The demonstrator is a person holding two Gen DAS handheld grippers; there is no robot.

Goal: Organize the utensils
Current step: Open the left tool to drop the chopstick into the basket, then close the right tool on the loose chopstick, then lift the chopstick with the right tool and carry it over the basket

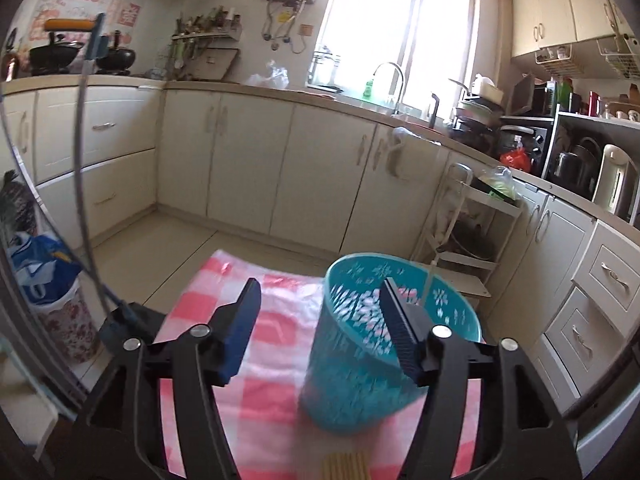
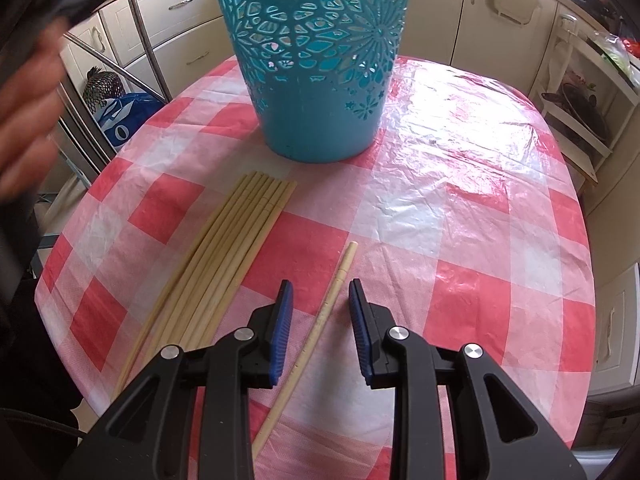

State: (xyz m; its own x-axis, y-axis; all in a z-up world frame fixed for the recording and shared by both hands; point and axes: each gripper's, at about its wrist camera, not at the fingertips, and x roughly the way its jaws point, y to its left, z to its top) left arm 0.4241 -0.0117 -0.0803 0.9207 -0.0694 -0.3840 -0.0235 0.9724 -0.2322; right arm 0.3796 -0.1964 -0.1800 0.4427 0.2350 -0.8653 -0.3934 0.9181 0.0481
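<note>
A teal cut-out plastic basket (image 2: 316, 56) stands upright on the red-and-white checked tablecloth (image 2: 460, 220). A bundle of several pale wooden chopsticks (image 2: 224, 264) lies in front of it, left of my right gripper. One single chopstick (image 2: 320, 320) lies apart on the cloth, between the open fingers of my right gripper (image 2: 320, 292), which hovers low over it. My left gripper (image 1: 320, 296) is open and empty, held above the table beside the basket (image 1: 360, 360); its right finger overlaps the basket's rim in view. A pale stick (image 1: 427, 284) shows inside the basket.
The small round table stands in a kitchen with cream cabinets (image 1: 260, 168). A white shelf trolley (image 1: 472, 232) stands right of the table. A blue bag (image 2: 124, 116) and a metal frame (image 2: 140, 32) are at the left. A blurred hand (image 2: 24, 120) is at the left edge.
</note>
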